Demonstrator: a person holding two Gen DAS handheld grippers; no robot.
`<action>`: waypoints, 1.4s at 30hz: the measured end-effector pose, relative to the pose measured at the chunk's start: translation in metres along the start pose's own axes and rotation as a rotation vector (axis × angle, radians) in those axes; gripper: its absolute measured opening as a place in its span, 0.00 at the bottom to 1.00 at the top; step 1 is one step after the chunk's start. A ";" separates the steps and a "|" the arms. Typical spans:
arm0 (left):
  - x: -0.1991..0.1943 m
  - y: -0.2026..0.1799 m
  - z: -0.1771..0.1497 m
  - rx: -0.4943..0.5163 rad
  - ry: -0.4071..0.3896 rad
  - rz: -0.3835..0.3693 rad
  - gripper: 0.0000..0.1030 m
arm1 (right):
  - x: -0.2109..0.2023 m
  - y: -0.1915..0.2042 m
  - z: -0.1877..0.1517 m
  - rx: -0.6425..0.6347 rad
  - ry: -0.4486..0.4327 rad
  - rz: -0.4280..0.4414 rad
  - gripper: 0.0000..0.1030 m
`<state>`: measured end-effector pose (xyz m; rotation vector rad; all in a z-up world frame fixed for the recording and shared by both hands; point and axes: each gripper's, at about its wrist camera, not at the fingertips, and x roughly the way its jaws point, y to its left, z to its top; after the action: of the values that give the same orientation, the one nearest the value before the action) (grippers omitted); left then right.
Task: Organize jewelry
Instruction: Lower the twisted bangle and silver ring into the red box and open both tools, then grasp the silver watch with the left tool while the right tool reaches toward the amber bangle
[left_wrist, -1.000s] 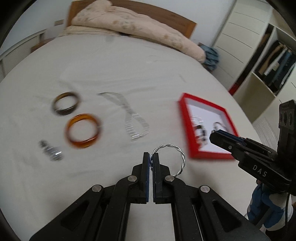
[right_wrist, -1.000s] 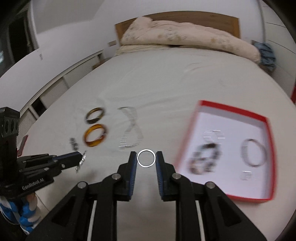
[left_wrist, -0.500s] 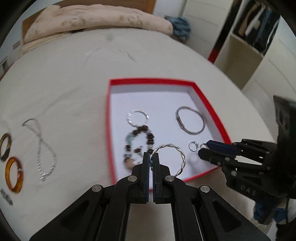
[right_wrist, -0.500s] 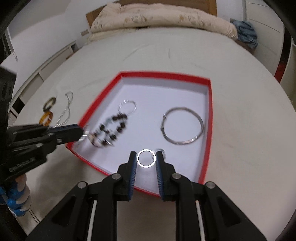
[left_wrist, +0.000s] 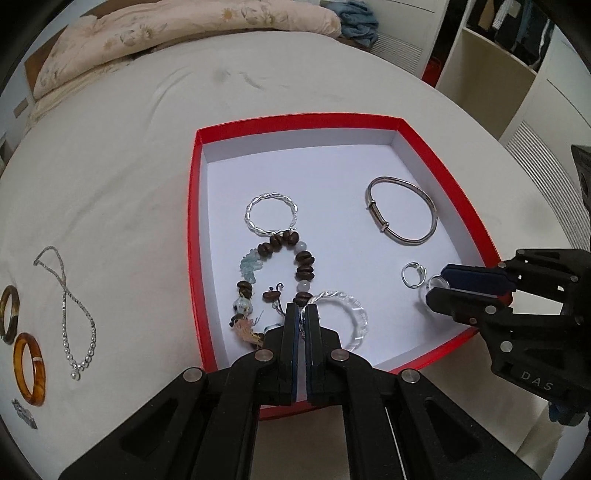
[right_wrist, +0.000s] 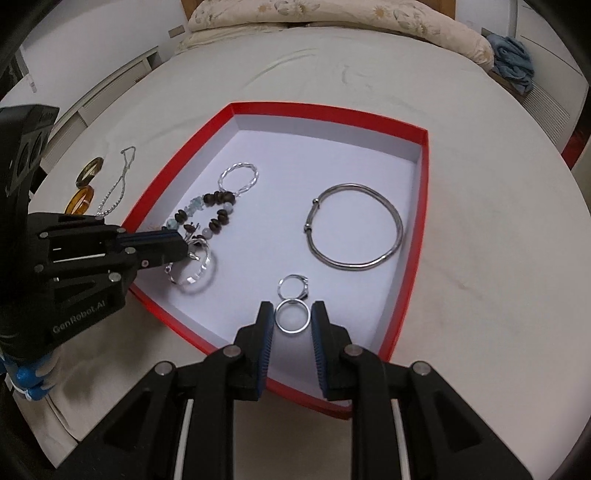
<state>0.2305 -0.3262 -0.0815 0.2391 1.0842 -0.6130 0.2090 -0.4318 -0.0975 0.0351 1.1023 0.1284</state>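
Grippers work together over the red box (left_wrist: 195, 236), each carrying one piece. The left gripper (left_wrist: 303, 321) is clamped on the rim of a twisted silver bangle (left_wrist: 351, 314), which hangs blurred over the near left of the box floor, beside the beaded bracelet (left_wrist: 295, 266). The right gripper (right_wrist: 293, 319) has its jaws set against the sides of a plain silver ring (right_wrist: 291, 315) above the box's near edge; whether they pinch it firmly or have just loosened cannot be told, though the ring sits squarely between the pads.

Already lying in the box: a second twisted bangle (left_wrist: 271, 214) at the far end of the beaded bracelet, a smooth metal bangle (right_wrist: 354, 227) toward the right, and a small ring (right_wrist: 293, 286) just beyond the held one.

Outside the box, on the white bedsheet (left_wrist: 110, 147) to the left, four things wait: a silver chain necklace (left_wrist: 70, 306), a dark bangle (left_wrist: 9, 314), an amber bangle (left_wrist: 29, 369) and a small metal piece (left_wrist: 24, 413) too small to identify.

My judgement: the sorting is about half done, with four pieces boxed, two about to be released and four to fetch.
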 end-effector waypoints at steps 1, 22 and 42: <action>-0.001 0.001 0.000 -0.007 0.003 -0.004 0.03 | -0.001 0.000 0.000 0.006 -0.001 0.000 0.20; -0.170 0.043 -0.073 -0.110 -0.167 0.021 0.13 | -0.105 0.030 -0.023 0.112 -0.152 -0.054 0.28; -0.375 0.168 -0.241 -0.380 -0.416 0.301 0.52 | -0.238 0.212 -0.063 -0.054 -0.404 0.061 0.28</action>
<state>0.0244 0.0536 0.1187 -0.0575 0.7226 -0.1658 0.0285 -0.2528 0.1049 0.0447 0.6940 0.1963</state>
